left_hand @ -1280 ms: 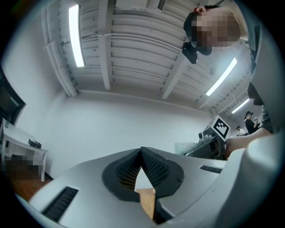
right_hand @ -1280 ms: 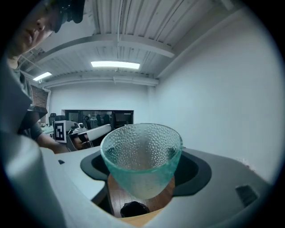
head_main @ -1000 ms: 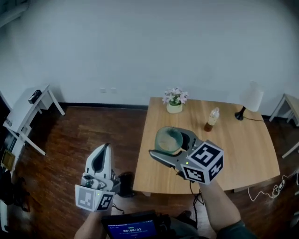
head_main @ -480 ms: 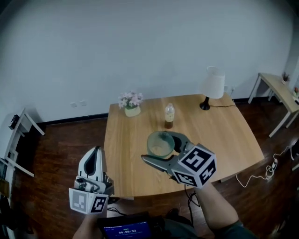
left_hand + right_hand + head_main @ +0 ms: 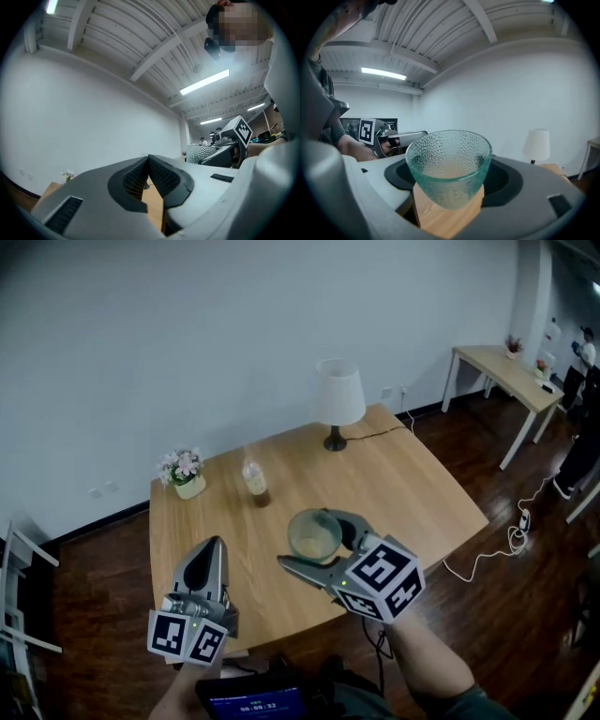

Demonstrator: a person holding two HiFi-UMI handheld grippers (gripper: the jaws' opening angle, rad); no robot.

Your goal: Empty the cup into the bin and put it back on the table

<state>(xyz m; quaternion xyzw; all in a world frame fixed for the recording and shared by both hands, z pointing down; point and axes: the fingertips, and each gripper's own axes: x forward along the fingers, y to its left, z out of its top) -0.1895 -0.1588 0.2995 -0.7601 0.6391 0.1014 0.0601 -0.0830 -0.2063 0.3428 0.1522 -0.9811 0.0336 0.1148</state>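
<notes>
A textured, pale green glass cup (image 5: 314, 532) stands upright between the jaws of my right gripper (image 5: 309, 540), which is shut on it over the front part of the wooden table (image 5: 403, 479). In the right gripper view the cup (image 5: 449, 161) fills the middle and I see nothing inside it. My left gripper (image 5: 212, 551) is shut and holds nothing; it hovers over the table's front left edge, to the left of the cup. The left gripper view shows its pads (image 5: 157, 176) together, with the right gripper (image 5: 225, 150) and cup (image 5: 201, 153) off to the right.
On the table stand a white lamp (image 5: 339, 395), a small bottle (image 5: 253, 479) and a pot of flowers (image 5: 186, 472). A second table (image 5: 506, 371) is at the back right. A cable (image 5: 516, 532) lies on the dark wood floor, and a white frame (image 5: 14, 587) is at the left.
The head view has swung round: the table has slid left and turned, and the lamp is now near the centre. Both grippers have moved with it, the cup still in the right one.
</notes>
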